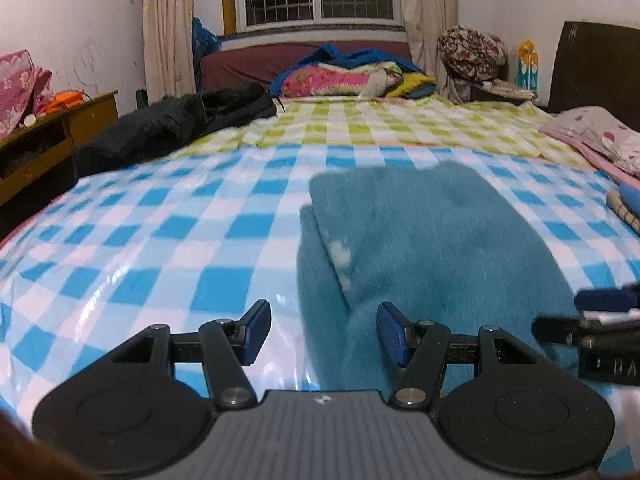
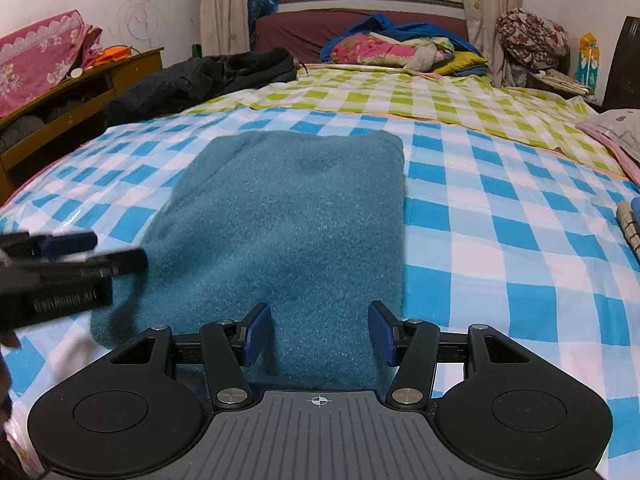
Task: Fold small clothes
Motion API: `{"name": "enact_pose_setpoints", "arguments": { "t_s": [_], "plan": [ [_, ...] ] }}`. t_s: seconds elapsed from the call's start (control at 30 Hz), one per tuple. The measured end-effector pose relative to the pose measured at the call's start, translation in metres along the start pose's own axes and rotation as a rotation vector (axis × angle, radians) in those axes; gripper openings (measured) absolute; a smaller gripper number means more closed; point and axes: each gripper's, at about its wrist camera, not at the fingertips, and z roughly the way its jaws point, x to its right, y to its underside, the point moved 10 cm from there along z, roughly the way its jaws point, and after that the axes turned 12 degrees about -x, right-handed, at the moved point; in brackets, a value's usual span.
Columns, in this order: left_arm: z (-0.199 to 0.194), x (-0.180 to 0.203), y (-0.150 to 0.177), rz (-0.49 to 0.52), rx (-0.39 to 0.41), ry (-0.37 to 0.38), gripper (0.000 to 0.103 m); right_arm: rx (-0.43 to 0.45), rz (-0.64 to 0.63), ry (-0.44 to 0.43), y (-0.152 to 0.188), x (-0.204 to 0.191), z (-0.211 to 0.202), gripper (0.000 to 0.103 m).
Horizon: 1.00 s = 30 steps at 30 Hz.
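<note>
A teal fleece garment [image 1: 440,240] [image 2: 288,208] lies folded into a rough rectangle on the blue-and-white checked sheet [image 1: 160,240] [image 2: 500,220] of a bed. My left gripper [image 1: 322,320] hovers open over the garment's near left edge, which runs between its fingers without being pinched. It also shows blurred at the left of the right wrist view [image 2: 72,256]. My right gripper [image 2: 320,320] is open above the garment's near edge, pads apart from the cloth. Its fingers [image 1: 580,316] enter the left wrist view from the right.
A black jacket [image 1: 172,124] [image 2: 200,76] lies at the bed's far left. Colourful bedding [image 1: 344,72] is piled at the head. Small folded clothes [image 1: 624,204] [image 2: 630,220] sit at the right edge. A wooden cabinet [image 1: 40,148] stands left of the bed.
</note>
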Motion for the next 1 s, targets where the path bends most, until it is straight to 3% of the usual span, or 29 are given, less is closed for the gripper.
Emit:
{"name": "enact_pose_setpoints", "arguments": {
  "t_s": [0.23,0.67,0.87,1.0],
  "plan": [
    [0.008,-0.001,-0.04,0.019,0.043,-0.022,0.064,0.004,-0.006,-0.01,-0.003,-0.002,0.0,0.054],
    [0.083,0.004,-0.102,0.026,-0.005,-0.051,0.064,0.008,-0.041,-0.066,-0.012,-0.019,0.007,0.054],
    [0.113,-0.002,-0.102,0.042,-0.056,-0.083,0.067,-0.004,-0.094,-0.087,-0.018,-0.034,0.018,0.057],
    [0.122,-0.015,-0.093,-0.01,-0.072,-0.072,0.071,-0.021,-0.134,-0.081,-0.014,-0.048,0.034,0.058]
  ]
}}
